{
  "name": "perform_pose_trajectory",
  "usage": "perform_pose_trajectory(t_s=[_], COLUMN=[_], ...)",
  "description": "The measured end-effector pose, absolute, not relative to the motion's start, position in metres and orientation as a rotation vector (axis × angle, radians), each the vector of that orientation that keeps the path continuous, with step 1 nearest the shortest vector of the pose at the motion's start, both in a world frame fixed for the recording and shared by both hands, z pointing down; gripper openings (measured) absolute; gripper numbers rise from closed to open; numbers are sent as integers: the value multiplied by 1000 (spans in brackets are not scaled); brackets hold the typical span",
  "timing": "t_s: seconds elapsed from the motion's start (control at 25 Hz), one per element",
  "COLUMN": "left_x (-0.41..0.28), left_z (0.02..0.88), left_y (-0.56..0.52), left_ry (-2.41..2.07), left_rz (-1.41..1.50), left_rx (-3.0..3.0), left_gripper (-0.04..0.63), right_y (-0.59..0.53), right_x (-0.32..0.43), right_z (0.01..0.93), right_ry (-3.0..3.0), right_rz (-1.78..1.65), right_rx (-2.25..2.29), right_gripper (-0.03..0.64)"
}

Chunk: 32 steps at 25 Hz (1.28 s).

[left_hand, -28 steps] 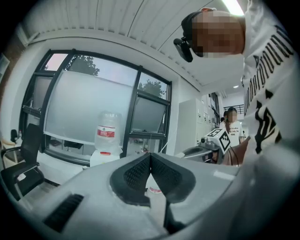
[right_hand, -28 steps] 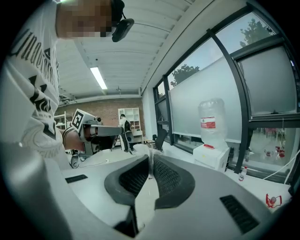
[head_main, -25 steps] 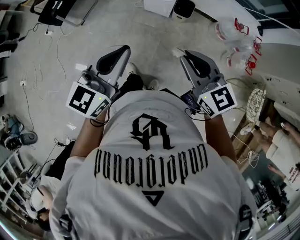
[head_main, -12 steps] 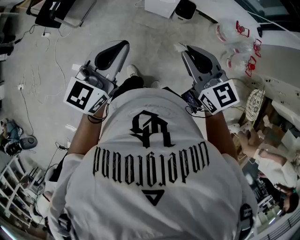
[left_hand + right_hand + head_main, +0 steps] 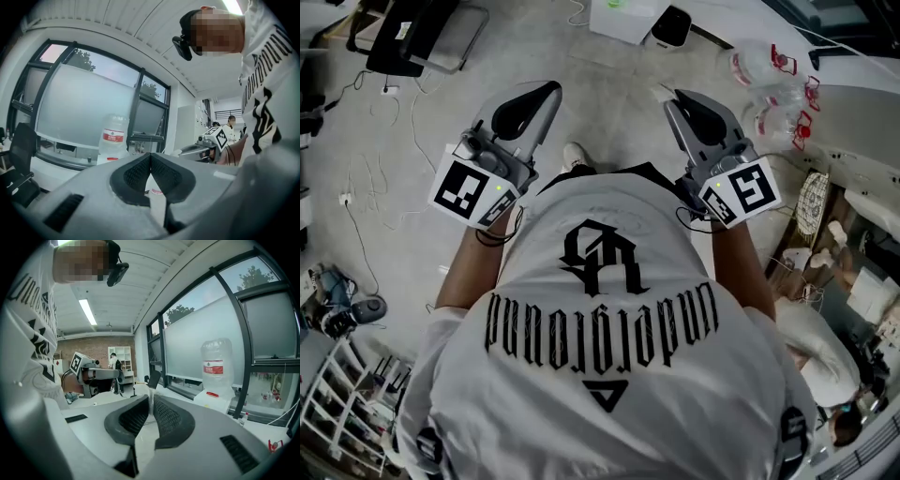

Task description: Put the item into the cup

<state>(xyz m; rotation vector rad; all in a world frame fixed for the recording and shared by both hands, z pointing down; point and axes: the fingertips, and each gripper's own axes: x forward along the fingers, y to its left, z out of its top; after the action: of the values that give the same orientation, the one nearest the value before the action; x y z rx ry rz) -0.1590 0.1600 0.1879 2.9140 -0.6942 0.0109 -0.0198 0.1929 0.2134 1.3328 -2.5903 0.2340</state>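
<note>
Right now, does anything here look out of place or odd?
Nothing is spilled or broken. Loose cables trail over the floor. The right gripper pinches a thin white item, yet no cup shows in any view.

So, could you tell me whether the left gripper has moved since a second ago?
Yes: the left gripper has moved up the picture relative to the white socket box on the floor, which now lies farther back alongside it.
</note>
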Motion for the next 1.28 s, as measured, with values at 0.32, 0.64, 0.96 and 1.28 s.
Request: perform_pose_trajectory(t_s=[0.32, 0.64, 0.96, 1.28], left_x=[-172, -162, -147, -103], left_z=[193, 199, 202, 205], left_y=[142, 126, 93, 43], left_ry=[-650, -671, -737, -773], left_rz=[15, 24, 52, 72], left_rx=[2914, 2908, 2887, 2861], left_gripper=[14, 15, 14, 14], right_y=[177, 161, 116, 61], right_x=[-30, -17, 9, 53], right_z=[216, 225, 227, 235], right_ry=[-2567, -2567, -2593, -2609], right_rz=[247, 244, 241, 274], right_rx=[1378, 1367, 1334, 1272], right_gripper=[40, 40, 40, 40])
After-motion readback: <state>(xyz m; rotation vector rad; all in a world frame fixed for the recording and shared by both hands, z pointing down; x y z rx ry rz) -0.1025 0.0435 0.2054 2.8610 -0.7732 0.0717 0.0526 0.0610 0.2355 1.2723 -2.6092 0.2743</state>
